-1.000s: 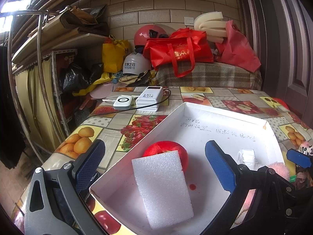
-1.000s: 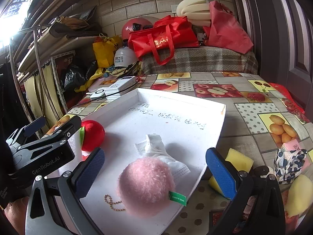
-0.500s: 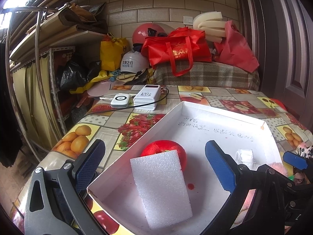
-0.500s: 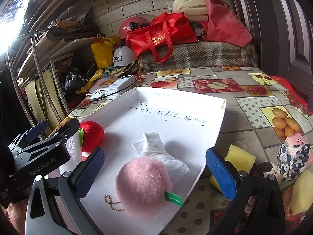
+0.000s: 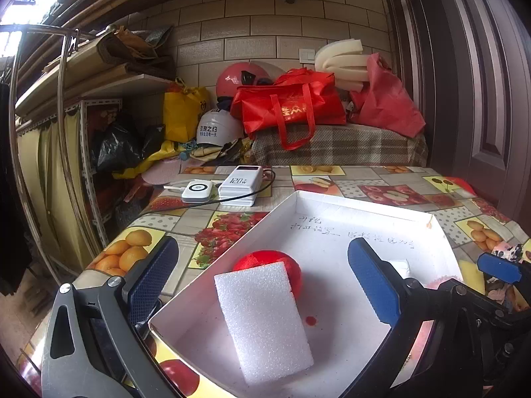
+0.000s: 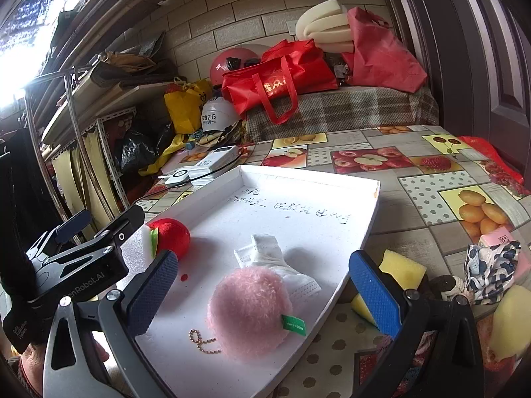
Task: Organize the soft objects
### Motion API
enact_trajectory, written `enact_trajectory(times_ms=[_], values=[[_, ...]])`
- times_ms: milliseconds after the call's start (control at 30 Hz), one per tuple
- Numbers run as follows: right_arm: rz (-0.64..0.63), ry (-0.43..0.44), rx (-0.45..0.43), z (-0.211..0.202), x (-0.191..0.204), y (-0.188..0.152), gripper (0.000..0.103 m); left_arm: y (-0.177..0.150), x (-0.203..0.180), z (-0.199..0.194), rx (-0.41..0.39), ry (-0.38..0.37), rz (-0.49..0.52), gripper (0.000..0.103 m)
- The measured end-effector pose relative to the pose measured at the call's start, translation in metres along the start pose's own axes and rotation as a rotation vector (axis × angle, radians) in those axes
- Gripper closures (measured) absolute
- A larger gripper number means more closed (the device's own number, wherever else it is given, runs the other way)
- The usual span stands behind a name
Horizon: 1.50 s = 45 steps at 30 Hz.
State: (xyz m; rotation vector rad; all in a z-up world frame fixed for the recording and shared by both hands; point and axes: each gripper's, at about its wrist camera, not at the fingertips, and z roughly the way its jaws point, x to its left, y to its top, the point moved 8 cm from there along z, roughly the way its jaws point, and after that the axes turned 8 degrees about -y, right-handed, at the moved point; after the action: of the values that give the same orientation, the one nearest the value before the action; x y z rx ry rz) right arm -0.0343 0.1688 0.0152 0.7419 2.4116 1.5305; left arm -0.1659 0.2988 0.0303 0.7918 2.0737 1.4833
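The left gripper (image 5: 264, 285) has its jaws wide and empty over the white tray (image 5: 361, 200); between them lies a white foam block (image 5: 264, 323), a red plush ball (image 5: 285, 260) touching its far end. The right gripper (image 6: 264, 293) is likewise spread wide, a pink pompom (image 6: 249, 311) between its jaws (tag facing right), resting against a crumpled face mask (image 6: 275, 258). Just beyond the right jaw, a yellow sponge (image 6: 401, 268) sits on the tabletop (image 6: 415, 172).

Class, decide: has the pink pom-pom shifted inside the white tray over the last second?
No. The pink pom-pom sits on the face mask in the white tray, beside the bead chain, as before.
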Motion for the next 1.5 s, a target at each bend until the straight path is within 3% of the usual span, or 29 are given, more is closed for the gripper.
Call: enact_trajectory(times_ms=[133,200,300,400,600,700,800,933,1100,1400,1500], values=[[-0.09,0.023,-0.036,-0.032,0.009,-0.009,0.0,-0.006,-0.012,-0.012,0.011,-0.067,-0.024,0.0],[-0.101,0.044,-0.064,-0.057,0.0,-0.009,0.0,-0.013,-0.029,-0.013,0.065,-0.157,-0.037,0.0],[-0.067,-0.024,-0.154,-0.1,-0.04,0.001,0.0,-0.021,-0.067,-0.019,0.119,-0.273,0.0,0.0],[0.014,-0.135,-0.172,-0.129,-0.102,0.002,0.0,-0.026,-0.113,-0.032,0.127,-0.39,0.087,0.0],[0.14,-0.326,0.001,-0.155,-0.221,-0.03,0.0,-0.044,-0.197,-0.056,0.189,-0.595,0.242,0.0],[0.187,-0.308,0.11,-0.161,-0.25,-0.052,0.0,-0.06,-0.237,-0.069,0.282,-0.74,0.283,0.0],[0.117,-0.236,0.216,-0.162,-0.241,-0.071,0.0,-0.076,-0.27,-0.079,0.405,-0.866,0.263,0.0],[-0.067,-0.277,0.301,-0.161,-0.229,-0.097,0.0,-0.085,-0.306,-0.083,0.459,-0.891,0.307,0.0],[-0.094,-0.255,0.346,-0.152,-0.23,-0.108,0.0,-0.099,-0.342,-0.082,0.509,-0.895,0.411,0.0],[-0.083,-0.176,0.377,-0.142,-0.213,-0.107,0.0,-0.106,-0.285,-0.051,0.548,-0.7,0.399,0.0],[-0.081,-0.142,0.394,-0.134,-0.199,-0.107,0.0,-0.106,-0.276,-0.048,0.554,-0.706,0.387,0.0]])
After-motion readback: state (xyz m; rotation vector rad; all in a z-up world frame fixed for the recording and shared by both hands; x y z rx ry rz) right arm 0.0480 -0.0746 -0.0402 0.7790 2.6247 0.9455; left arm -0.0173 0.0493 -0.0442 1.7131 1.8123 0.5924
